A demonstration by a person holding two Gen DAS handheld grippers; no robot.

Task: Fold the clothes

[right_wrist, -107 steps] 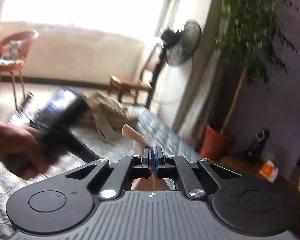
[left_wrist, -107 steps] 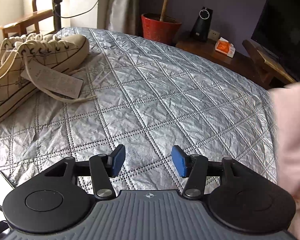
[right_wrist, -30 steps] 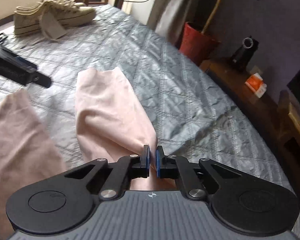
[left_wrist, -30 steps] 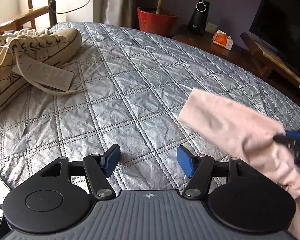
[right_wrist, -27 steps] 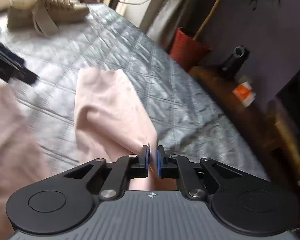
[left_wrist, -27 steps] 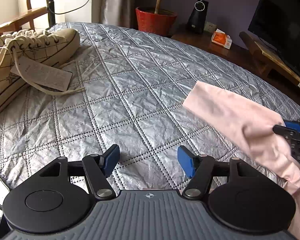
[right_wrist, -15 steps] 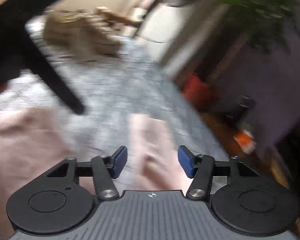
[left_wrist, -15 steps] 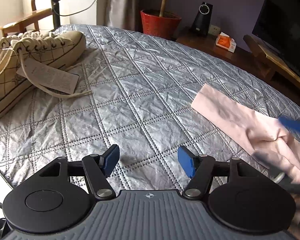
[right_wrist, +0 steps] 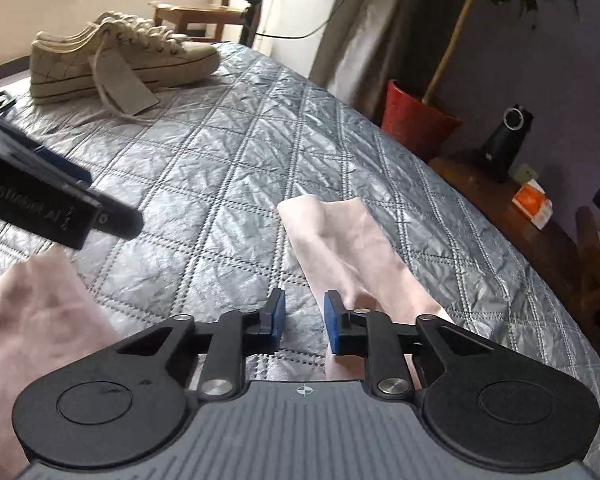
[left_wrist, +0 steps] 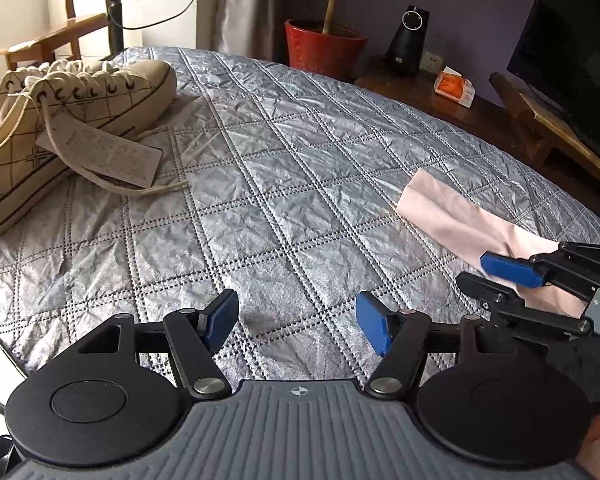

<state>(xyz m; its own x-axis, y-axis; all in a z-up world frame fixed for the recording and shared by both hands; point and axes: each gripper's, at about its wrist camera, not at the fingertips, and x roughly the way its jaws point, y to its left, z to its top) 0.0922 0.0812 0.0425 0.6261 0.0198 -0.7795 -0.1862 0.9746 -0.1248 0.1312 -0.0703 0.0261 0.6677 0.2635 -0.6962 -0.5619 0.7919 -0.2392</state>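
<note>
Bed, silver quilted cover [left_wrist: 284,184]: pink garment [right_wrist: 348,248] laid flat; left gripper [left_wrist: 296,320] jaws released, empty; right gripper [right_wrist: 304,322] jaws closing over garment edge, not yet pressing

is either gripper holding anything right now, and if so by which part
Nothing is held. The left gripper stands open over the bare quilt. The right gripper is closing, its fingers at the pink garment but not yet pressing on it.
</note>
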